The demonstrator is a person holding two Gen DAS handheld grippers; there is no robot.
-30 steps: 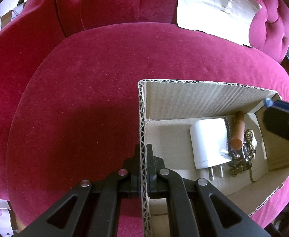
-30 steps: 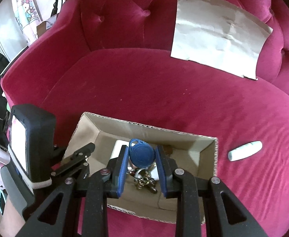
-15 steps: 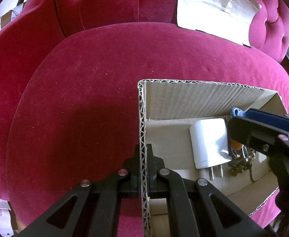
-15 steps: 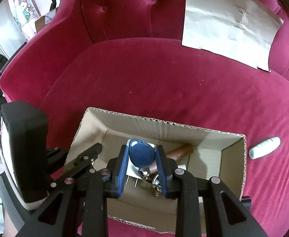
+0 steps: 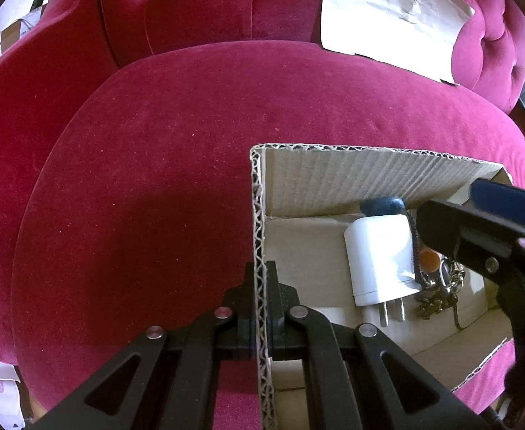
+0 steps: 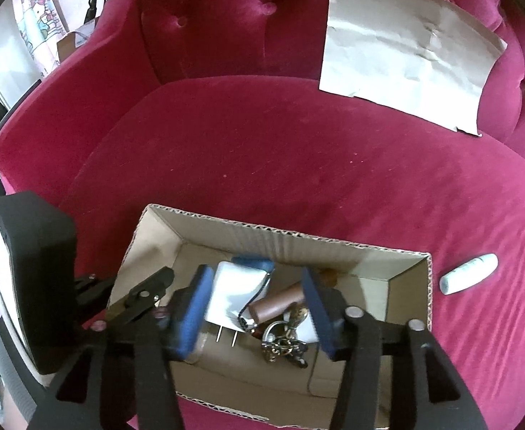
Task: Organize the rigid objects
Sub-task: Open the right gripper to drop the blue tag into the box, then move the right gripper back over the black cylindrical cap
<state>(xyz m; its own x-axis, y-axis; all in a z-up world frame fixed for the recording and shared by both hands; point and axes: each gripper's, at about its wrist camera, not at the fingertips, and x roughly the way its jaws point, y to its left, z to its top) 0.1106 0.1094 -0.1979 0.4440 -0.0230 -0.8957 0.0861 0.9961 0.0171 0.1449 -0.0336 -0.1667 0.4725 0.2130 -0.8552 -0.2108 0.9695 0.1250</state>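
Left gripper (image 5: 261, 319) pinches unlabelled box (image 5: 370, 175) wall; right gripper (image 6: 257, 313) opening, seemingly empty, above it.

Daylight reaches me from the windows blown out white at ten and two o'clock in both views. The paper sheet (image 5: 391, 10) glares almost featureless on the left wrist view. My left hand-held gripper (image 5: 260, 308) throws a broad soft shadow over the velvet seat (image 5: 154, 179) at nine o'clock. Fisheye bending curves everything near the black rim. My right hand-held gripper (image 6: 255, 308) smears with motion blur, its jaws opening; the box (image 6: 387, 254) interior sits dim.
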